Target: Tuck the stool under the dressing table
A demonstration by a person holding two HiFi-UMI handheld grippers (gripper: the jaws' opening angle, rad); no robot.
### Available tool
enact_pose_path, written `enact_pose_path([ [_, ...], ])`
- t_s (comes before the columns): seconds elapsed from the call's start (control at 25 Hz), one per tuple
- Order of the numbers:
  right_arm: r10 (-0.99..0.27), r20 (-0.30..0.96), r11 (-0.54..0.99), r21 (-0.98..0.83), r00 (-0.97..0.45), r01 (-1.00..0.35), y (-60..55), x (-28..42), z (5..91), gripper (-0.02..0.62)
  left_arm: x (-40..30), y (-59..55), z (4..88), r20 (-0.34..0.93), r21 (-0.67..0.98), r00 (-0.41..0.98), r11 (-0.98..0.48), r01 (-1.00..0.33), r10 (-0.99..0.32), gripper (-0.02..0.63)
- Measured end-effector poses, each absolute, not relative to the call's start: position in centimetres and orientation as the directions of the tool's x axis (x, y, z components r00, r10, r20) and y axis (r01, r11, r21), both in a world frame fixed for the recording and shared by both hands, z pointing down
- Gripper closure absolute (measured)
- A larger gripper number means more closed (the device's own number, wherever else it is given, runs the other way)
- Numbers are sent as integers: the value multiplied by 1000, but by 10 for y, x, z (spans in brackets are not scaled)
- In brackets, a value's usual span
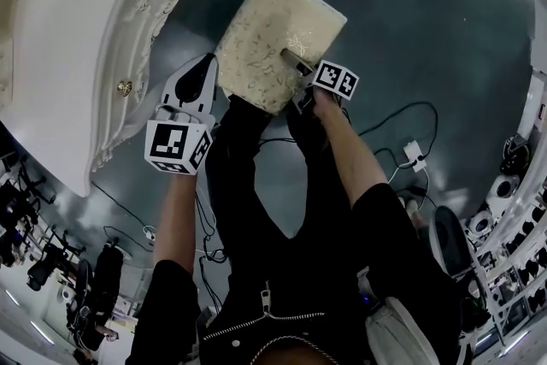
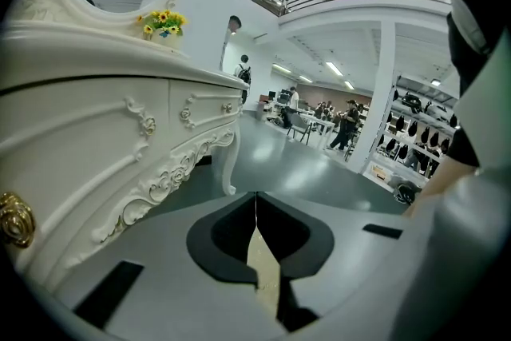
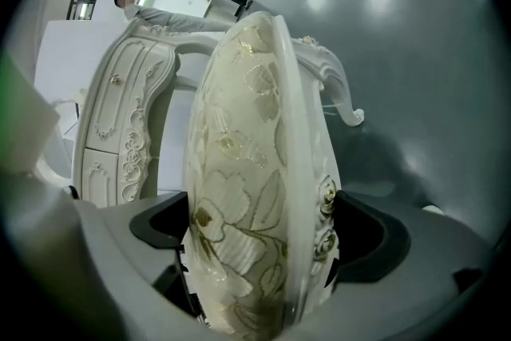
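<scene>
The stool (image 1: pixel 278 38), with its cream floral cushion, is tipped over the grey floor just right of the white carved dressing table (image 1: pixel 68 38). My right gripper (image 1: pixel 308 81) is shut on the near edge of the seat. In the right gripper view the cushion (image 3: pixel 247 132) fills the gap between both jaws (image 3: pixel 259 227), and a white curved stool leg (image 3: pixel 339 92) shows beyond. My left gripper (image 1: pixel 192 94) is at the stool's near left corner, jaws shut tip to tip (image 2: pixel 255 200). A cream sliver of the stool (image 2: pixel 263 271) shows behind them. The dressing table (image 2: pixel 104 140) is close on its left.
A gold drawer knob (image 1: pixel 125 87) sits on the table front, and yellow flowers (image 2: pixel 162 21) stand on its top. Cables and a white power strip (image 1: pixel 414 155) lie on the floor at right. Racks and equipment (image 1: pixel 504 218) line the room's edges. People stand far off (image 2: pixel 348 120).
</scene>
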State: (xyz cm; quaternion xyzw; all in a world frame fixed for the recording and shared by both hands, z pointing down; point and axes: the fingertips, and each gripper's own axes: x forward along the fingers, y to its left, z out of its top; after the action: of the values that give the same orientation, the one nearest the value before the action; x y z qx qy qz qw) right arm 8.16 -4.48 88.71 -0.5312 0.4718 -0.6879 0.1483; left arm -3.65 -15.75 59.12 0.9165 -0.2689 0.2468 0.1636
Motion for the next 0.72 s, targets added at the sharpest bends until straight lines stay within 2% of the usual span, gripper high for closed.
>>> enact_pose_path([
  [0.36, -705, 590, -508, -807, -393, -302, -64, 79, 889, 39, -40, -161, 589, 516, 153, 739, -802, -578, -433, 584],
  [0.72, -718, 548, -490, -836, -429, -248, -115, 62, 887, 62, -48, -175, 584, 467, 133, 722, -766, -629, -511, 584],
])
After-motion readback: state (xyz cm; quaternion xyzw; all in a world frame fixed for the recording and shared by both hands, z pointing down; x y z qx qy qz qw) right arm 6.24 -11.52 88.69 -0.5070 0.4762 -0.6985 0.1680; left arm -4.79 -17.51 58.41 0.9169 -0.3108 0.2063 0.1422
